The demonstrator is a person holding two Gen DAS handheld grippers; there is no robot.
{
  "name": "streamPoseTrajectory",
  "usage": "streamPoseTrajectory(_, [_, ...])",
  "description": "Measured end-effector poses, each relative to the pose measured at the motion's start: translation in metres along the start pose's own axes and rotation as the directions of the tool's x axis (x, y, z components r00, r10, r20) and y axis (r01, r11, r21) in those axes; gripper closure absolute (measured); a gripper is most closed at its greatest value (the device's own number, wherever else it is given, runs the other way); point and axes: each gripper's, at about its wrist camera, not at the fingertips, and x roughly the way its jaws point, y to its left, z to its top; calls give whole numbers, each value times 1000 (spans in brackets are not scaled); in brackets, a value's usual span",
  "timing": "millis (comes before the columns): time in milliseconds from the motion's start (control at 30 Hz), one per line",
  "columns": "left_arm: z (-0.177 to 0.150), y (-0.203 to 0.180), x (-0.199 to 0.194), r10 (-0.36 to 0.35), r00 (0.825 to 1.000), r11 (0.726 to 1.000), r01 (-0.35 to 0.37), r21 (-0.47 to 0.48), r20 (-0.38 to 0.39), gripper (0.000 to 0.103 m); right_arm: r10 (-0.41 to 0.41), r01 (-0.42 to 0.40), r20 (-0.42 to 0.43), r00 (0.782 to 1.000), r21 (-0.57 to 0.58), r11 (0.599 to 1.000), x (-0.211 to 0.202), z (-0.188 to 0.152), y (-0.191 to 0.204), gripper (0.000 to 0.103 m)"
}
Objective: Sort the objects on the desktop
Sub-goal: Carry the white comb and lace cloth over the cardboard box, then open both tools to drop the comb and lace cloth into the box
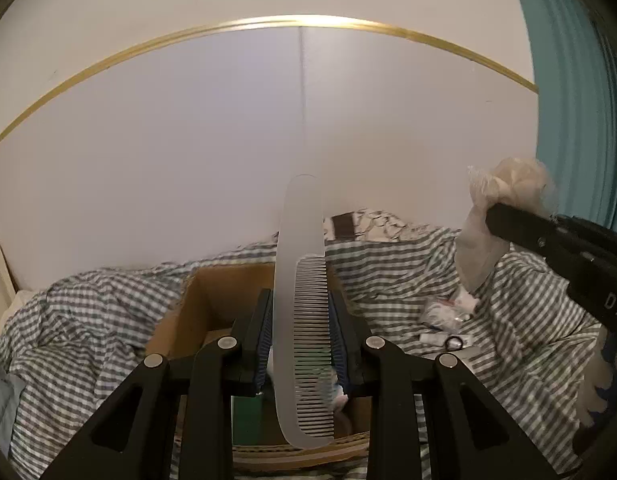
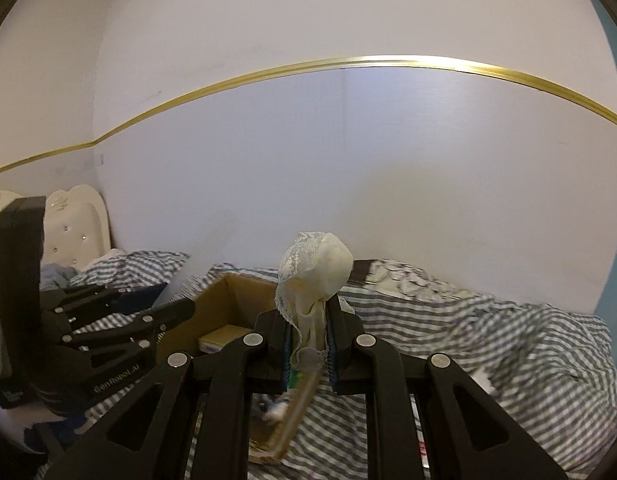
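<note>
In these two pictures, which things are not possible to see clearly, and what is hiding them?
- Cardboard box contents: left wrist view, hidden by the comb and the left gripper.
- Same box, right wrist view: its near part is blurred and covered by the right gripper holding the lace cloth bundle.
- Small packets on the striped bedding: too small to identify.
- Black ring: too small to say what it is.

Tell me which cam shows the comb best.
Left wrist. The translucent comb stands upright between the left gripper fingers, full length visible, teeth facing right, above the cardboard box. In the right wrist view the left gripper shows only side-on at the left edge, and I cannot make out the comb there.
</note>
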Motion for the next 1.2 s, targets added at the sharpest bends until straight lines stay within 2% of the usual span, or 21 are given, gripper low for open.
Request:
streamPoseTrajectory(400, [-23, 41, 45, 40, 996, 998, -44, -51, -82, 76, 79, -80, -82, 994, -9, 997, 63, -12, 26, 90])
streamPoseTrajectory(633, [-38, 56, 76, 46, 988, 997, -56, -60, -149, 76, 119, -122, -188, 975, -4, 993, 115, -31, 31, 90])
streamPoseTrajectory(900, [-45, 62, 107, 47, 977, 996, -62, -70, -206, 76, 135, -132, -251, 959, 31, 991, 154, -46, 20, 86])
streamPoseTrajectory(1000, [-47, 63, 115, 46, 972, 996, -62, -65, -229, 74, 133, -126, -266, 955, 45, 991, 166, -50, 18, 63])
streamPoseTrajectory(1033, [-47, 63, 116, 49, 972, 996, -65, -63, -231, 71, 144, -133, -268, 953, 59, 989, 169, -52, 16, 58])
streamPoseTrajectory(1133, [-45, 65, 114, 56, 973, 996, -71, -62, -223, 53, 142, -124, -276, 950, 82, 989, 173, -55, 11, 58])
streamPoseTrajectory(1200, [-41, 66, 111, 58, 975, 995, -73, -67, -214, 52, 131, -110, -270, 954, 93, 990, 168, -53, 8, 58])
